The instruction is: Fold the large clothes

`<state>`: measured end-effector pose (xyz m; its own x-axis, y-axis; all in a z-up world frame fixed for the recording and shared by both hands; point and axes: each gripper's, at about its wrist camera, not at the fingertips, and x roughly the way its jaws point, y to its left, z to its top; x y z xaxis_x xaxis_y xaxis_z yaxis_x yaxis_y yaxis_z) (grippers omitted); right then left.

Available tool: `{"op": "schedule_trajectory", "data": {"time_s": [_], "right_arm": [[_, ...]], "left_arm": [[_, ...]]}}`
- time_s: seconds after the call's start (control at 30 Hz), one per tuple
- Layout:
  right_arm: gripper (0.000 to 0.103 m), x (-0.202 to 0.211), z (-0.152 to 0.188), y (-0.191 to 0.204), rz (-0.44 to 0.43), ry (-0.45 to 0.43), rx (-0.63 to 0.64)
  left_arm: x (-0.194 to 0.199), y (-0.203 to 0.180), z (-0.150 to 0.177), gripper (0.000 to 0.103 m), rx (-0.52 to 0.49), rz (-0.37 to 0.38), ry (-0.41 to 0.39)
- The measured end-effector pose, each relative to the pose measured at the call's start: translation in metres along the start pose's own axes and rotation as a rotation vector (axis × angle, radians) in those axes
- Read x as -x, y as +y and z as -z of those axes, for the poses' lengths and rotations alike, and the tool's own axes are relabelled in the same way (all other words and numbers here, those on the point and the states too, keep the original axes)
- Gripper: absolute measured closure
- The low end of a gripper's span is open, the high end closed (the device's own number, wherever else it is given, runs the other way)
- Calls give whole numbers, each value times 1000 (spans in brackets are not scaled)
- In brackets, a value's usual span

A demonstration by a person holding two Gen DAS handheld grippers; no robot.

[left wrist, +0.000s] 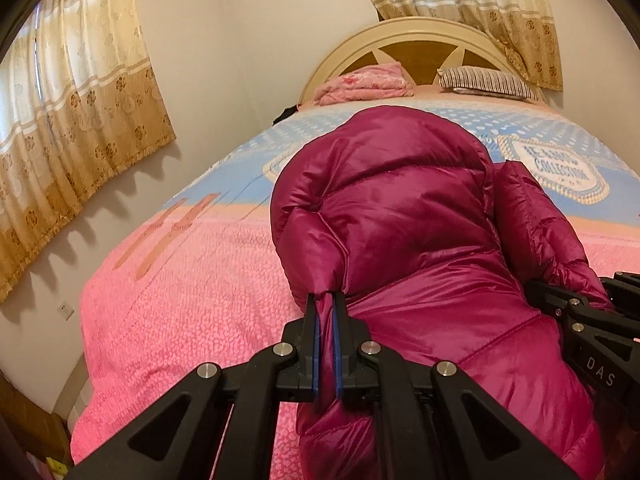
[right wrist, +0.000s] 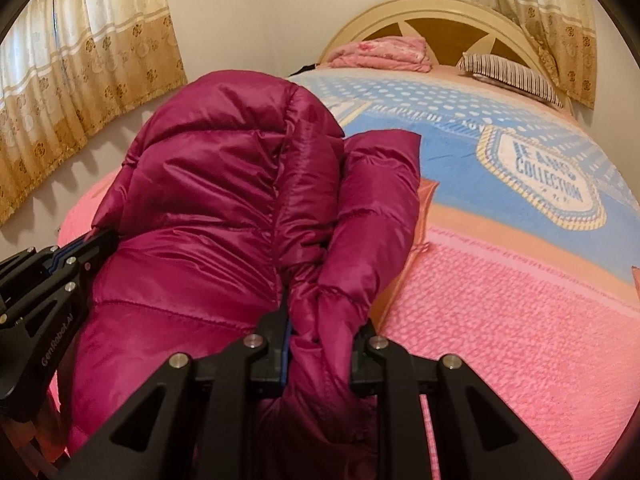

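Both tools pinch the jacket (left wrist: 420,216) – left tool (left wrist: 326,304), right tool (right wrist: 324,320) – hem cut off.

My left claw (left wrist: 326,300) and right claw (right wrist: 322,320) are black angular linkages with silver screws, blue-edged fingers and white lettering.

Glossy quilted jacket (left wrist: 400,220), nubbly matt cloth bedspread (left wrist: 192,280), matt black plastic gripper (left wrist: 325,300) with shiny metal pins, wood headboard (left wrist: 416,46)

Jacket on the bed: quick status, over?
Left gripper shut on jacket edge. Right gripper shut on a thick bunch. Jacket lies on bed. Nothing in the way.
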<state>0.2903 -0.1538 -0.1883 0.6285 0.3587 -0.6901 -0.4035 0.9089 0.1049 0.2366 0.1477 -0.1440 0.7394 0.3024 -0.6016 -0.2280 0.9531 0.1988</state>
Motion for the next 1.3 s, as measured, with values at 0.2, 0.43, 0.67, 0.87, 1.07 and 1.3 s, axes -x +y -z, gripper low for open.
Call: {"op": "schedule_trajectory", "data": {"time_s": [0.2,0.43,0.67,0.87,1.07,1.3], "right_arm": [[82,-11,5,6,-9,24,3],[82,-15,4,7,-13,33,4],[80,-19,7,2,-17,44,-10],[78,-23,8,1,-13,52,-17],[73,-27,10,-1,-10,59,-26],[63,-27,11,-8,-8,61,-60]], "left_arm": [[-13,4,12,99,6,-3,32],[-21,6,20,98,7,-1,40],[-27,4,25,94,-6,-7,43],[-32,1,29,93,-5,-6,51],[-34,2,31,83,11,-5,53],[-35,15,30,34,77,-69,66]]}}
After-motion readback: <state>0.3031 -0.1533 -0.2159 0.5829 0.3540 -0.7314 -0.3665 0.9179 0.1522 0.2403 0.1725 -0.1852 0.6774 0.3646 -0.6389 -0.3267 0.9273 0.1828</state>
